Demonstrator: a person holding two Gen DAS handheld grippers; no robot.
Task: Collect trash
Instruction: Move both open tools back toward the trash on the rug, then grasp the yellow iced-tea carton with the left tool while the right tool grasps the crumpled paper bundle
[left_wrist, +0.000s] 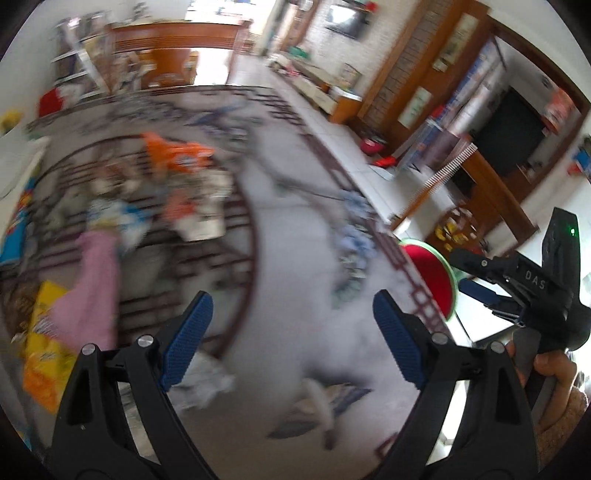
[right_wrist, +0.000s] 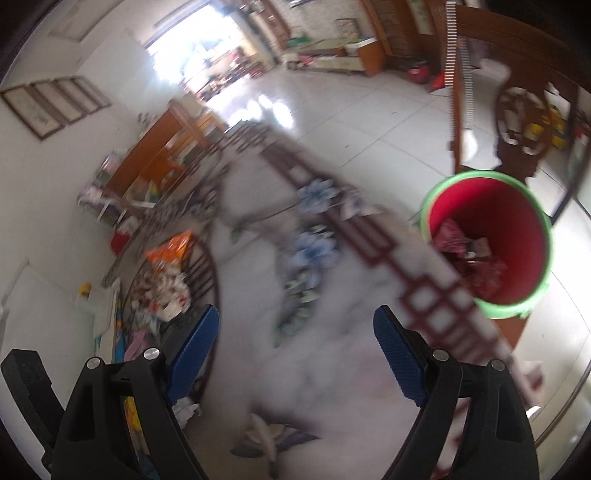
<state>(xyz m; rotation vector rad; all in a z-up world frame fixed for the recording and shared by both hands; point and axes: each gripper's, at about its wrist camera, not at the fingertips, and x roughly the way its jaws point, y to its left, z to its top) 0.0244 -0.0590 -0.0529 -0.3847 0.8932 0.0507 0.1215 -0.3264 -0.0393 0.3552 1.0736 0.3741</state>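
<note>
A blurred pile of trash (left_wrist: 147, 206) lies on the left of a grey patterned cloth (left_wrist: 295, 229). In it are an orange wrapper (left_wrist: 177, 153), a pink wrapper (left_wrist: 96, 280) and a yellow snack bag (left_wrist: 44, 347). My left gripper (left_wrist: 291, 306) hangs open over bare cloth, with crumpled white paper (left_wrist: 207, 384) by its left finger. My right gripper (right_wrist: 295, 321) is open too and holds nothing. To its right stands a red bucket (right_wrist: 487, 236) with a green rim and some trash inside. The pile (right_wrist: 162, 288) is to its left.
The cloth's dark red border (right_wrist: 369, 240) runs in front of the bucket (left_wrist: 432, 273), with white floor tiles beyond. A carved wooden chair (right_wrist: 517, 122) stands behind the bucket. The right gripper (left_wrist: 465, 273) and a hand (left_wrist: 554, 369) show at the right edge of the left wrist view.
</note>
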